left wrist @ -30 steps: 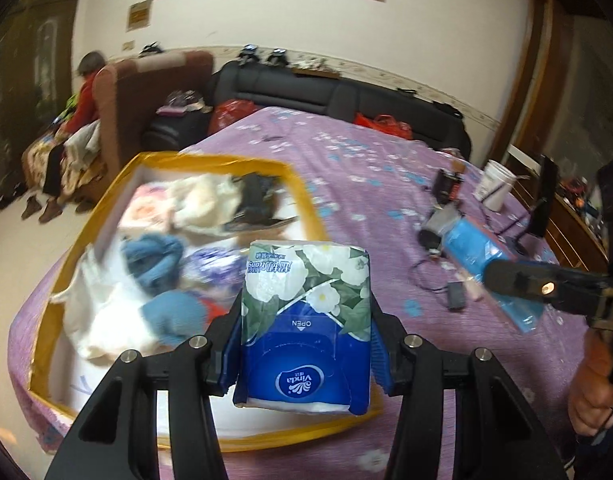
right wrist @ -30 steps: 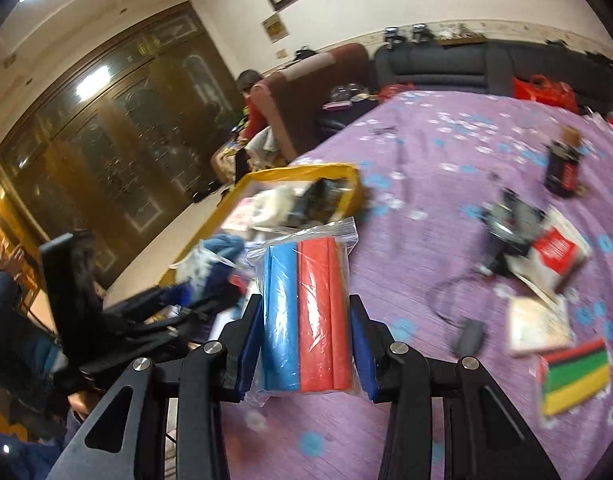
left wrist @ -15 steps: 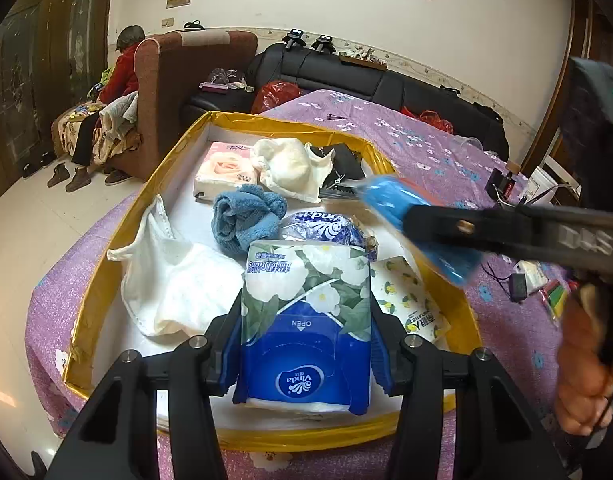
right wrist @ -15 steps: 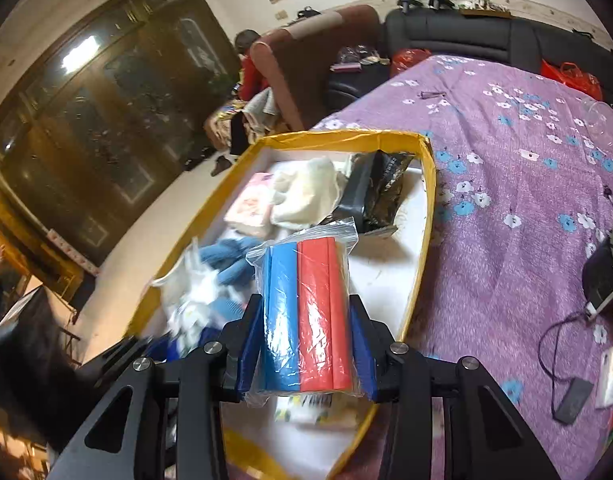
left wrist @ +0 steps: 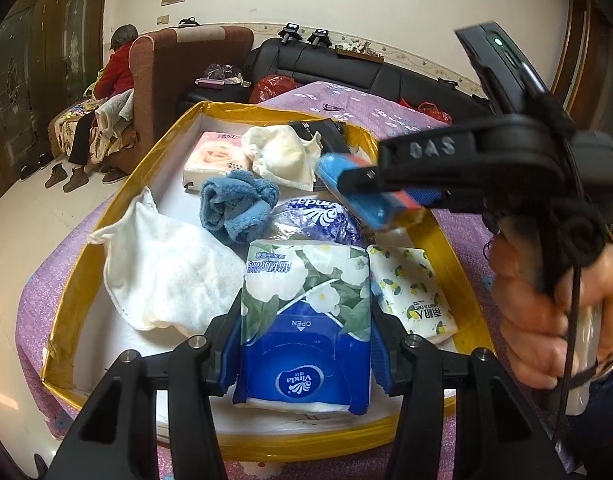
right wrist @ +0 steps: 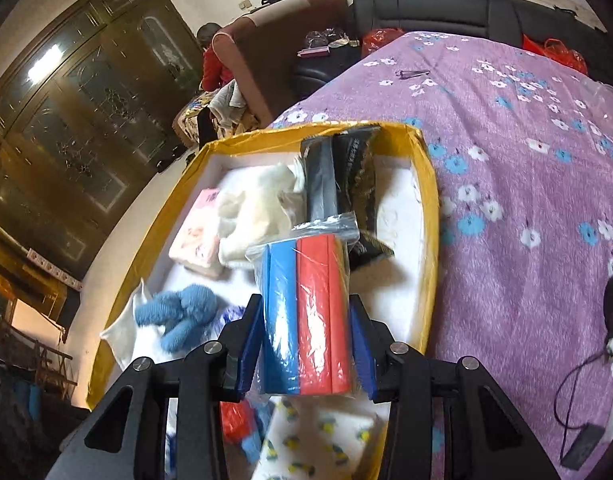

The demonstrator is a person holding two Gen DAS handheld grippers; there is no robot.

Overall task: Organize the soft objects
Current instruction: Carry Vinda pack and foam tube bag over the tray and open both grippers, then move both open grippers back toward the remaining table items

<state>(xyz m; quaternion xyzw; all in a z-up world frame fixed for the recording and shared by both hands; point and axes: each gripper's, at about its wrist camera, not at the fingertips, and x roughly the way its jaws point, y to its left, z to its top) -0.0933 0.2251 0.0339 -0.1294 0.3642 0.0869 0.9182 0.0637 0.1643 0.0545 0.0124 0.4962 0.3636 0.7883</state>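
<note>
- The left gripper (left wrist: pixel 304 344) is clamped on a tissue pack (left wrist: pixel 306 312) and holds it over the near edge of the yellow box (left wrist: pixel 146 160). If it lets go from here, the pack likely drops onto the white cloth (left wrist: pixel 166 276) or the lemon-print pack (left wrist: pixel 414 292) and tilts instead of lying flat.
- The right gripper (right wrist: pixel 306 356) is closed on a bagged sponge set (right wrist: pixel 306 312), blue and red, held over the box's right part, above the lemon-print pack (right wrist: pixel 318 444). The loose bag is slick, so the sponges may slide inside it and slip out of the grip.
- In the left view the right gripper (left wrist: pixel 386 200) crosses just above and beyond the tissue pack. Both arms work over the same box, so a careless lowering could knock one load against the other.
- The box already holds a blue towel (left wrist: pixel 236 208), a cream cloth (left wrist: pixel 282 156), a pink pack (left wrist: pixel 214 160), a purple wrapped pack (left wrist: pixel 318 224) and a black pouch (right wrist: pixel 342 184). Little bare floor is left, mostly near the right wall; a drop elsewhere would pile up and may roll.
- The sponge set hangs near the box's right rim (right wrist: pixel 430 216). Released too far right, it could catch the rim and fall onto the purple bed cover (right wrist: pixel 526 160).
</note>
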